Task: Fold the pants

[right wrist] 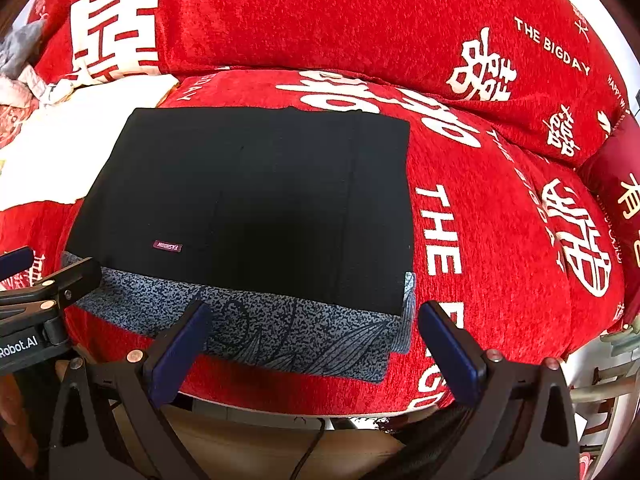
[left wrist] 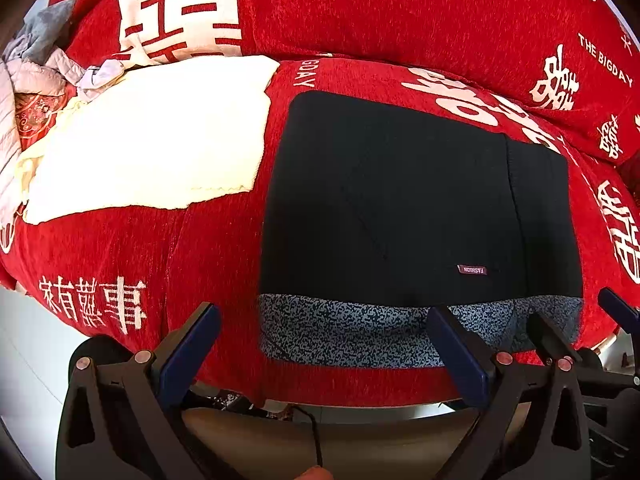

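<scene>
Two spread, empty grippers, left [left wrist: 324,328] and right [right wrist: 312,326], hover just before the near speckled-grey edge of folded black fabric pants [left wrist: 400,208] [right wrist: 256,200] on a red chenille sofa cover [right wrist: 500,240].

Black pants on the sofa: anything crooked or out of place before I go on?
The folded black pants lie flat and square on the red sofa cover. One oddity: a speckled grey-blue layer sticks out along the near edge, so the fold edges do not line up. Both grippers, left and right, are open and hold nothing.

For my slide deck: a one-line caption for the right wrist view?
Open right gripper hovers before folded black pants on a red sofa cover.
</scene>
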`<state>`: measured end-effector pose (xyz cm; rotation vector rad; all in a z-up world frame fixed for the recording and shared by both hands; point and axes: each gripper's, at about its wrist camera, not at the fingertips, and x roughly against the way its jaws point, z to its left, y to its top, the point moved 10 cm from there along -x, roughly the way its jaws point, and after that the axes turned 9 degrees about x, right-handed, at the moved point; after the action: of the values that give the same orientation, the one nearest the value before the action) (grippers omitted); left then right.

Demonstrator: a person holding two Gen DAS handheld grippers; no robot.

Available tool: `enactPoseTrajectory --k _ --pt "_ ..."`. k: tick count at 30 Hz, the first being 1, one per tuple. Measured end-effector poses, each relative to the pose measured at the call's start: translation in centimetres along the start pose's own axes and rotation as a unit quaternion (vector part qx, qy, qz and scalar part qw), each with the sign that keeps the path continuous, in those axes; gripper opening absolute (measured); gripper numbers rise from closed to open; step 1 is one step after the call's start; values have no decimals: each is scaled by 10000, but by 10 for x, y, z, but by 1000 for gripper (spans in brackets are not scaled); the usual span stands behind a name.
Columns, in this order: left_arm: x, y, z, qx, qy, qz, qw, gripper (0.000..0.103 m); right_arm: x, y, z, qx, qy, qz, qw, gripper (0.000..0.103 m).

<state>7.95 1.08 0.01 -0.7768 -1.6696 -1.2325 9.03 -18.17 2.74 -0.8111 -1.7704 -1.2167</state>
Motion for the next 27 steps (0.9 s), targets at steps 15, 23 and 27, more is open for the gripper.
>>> enactPoseTrajectory --k 15,23,27 --pt "8 -1 -3 -45 -72 -62 9999 103 7 4 2 39 -62 -76 9999 103" --pt "11 -1 -3 -43 -111 -65 9999 103 10 6 1 60 -91 -106 9999 103" --pt "13 -1 -3 -48 -146 -79 9999 103 13 8 2 86 -121 -128 9998 103"
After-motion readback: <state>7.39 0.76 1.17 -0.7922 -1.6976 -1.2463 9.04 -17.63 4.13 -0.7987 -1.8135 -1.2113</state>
